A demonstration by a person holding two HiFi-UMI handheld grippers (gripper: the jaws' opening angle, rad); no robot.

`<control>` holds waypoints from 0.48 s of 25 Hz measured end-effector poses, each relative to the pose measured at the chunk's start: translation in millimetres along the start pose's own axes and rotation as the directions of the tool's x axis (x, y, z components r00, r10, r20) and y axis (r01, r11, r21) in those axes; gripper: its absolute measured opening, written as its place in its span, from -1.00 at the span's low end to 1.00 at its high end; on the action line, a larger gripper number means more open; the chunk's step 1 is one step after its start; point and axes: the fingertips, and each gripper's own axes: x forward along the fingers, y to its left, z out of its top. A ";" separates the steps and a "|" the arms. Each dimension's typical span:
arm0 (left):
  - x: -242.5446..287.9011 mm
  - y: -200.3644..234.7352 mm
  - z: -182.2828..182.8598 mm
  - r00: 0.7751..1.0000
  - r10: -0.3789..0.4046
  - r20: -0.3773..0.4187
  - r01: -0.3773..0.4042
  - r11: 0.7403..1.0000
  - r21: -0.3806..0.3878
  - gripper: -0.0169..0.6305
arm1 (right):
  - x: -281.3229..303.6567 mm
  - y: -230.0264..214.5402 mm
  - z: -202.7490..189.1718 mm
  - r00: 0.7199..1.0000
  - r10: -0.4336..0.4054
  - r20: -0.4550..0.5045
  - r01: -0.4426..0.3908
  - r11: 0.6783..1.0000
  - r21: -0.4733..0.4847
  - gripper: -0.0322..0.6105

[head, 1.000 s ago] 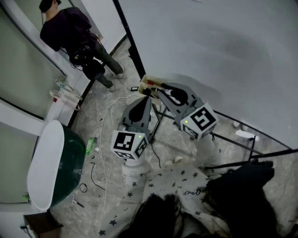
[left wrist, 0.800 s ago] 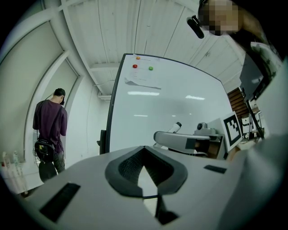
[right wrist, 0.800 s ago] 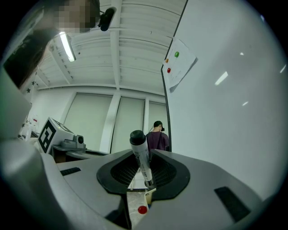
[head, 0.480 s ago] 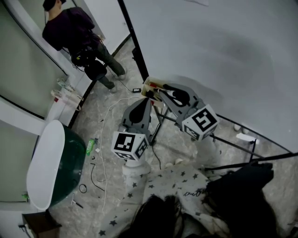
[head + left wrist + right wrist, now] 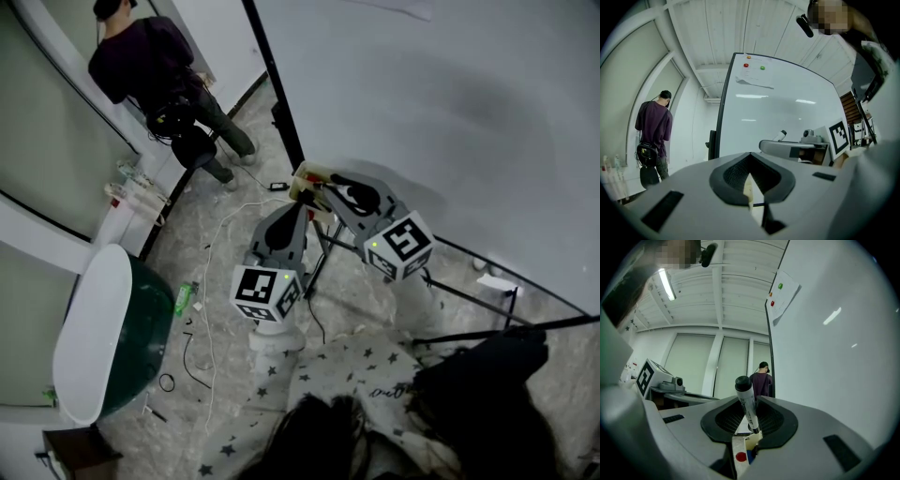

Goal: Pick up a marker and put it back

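The right gripper (image 5: 749, 420) clamps the marker (image 5: 746, 401), its long axis rising off the tray (image 5: 739, 453), black cap outermost (print unreadable); the left gripper (image 5: 751, 161) is closed and empty.

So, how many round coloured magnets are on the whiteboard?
2: a red round magnet and a green round magnet beside it, both on the paper sheet near the top edge of the whiteboard. More may be hidden.

1. The whiteboard (image 5: 441, 103) fills the right side, with its tray (image 5: 302, 174) at the lower left corner.
2. The right gripper (image 5: 749, 420) is over the tray, with a marker (image 5: 745, 397) upright between its jaws.
3. The left gripper (image 5: 300, 210) is just beside it, on the left.
4. A person (image 5: 145, 66) stands well behind, past the board's left edge.
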 end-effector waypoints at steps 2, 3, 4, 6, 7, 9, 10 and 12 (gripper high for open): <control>1.7 3.2 -2.7 1.000 0.004 -0.001 -0.004 1.000 -0.001 -0.95 | 3.0 -3.4 -7.4 1.000 -0.003 -0.007 0.003 1.000 0.012 -0.64; 1.8 4.7 -3.5 1.000 0.008 -0.002 -0.008 1.000 -0.002 -0.95 | 4.3 -4.1 -10.4 1.000 -0.002 -0.011 0.003 1.000 0.016 -0.64; 1.6 6.1 -4.0 1.000 0.011 -0.004 -0.011 1.000 -0.005 -0.95 | 5.7 -4.6 -13.0 1.000 -0.001 -0.016 0.001 1.000 0.019 -0.64; 2.6 9.2 -6.4 1.000 0.017 -0.010 -0.017 1.000 -0.010 -0.95 | 9.3 -6.4 -19.8 1.000 0.004 -0.026 -0.004 1.000 0.023 -0.64; 4.0 11.3 -9.2 1.000 0.020 -0.014 -0.020 1.000 -0.012 -0.95 | 11.6 -8.2 -24.9 1.000 0.007 -0.029 -0.006 1.000 0.027 -0.64; 7.3 15.7 -16.2 0.999 0.027 -0.021 -0.027 1.000 -0.015 -0.95 | 16.8 -12.4 -37.3 0.999 0.011 -0.039 -0.009 0.999 0.037 -0.64; 8.7 17.2 -19.4 0.999 0.030 -0.024 -0.030 0.999 -0.016 -0.95 | 19.1 -14.2 -43.8 0.999 0.013 -0.047 -0.011 0.999 0.040 -0.64; 10.5 18.4 -24.0 0.999 0.031 -0.031 -0.032 0.999 -0.016 -0.95 | 22.2 -16.2 -55.9 0.998 0.015 -0.067 -0.012 0.999 0.041 -0.64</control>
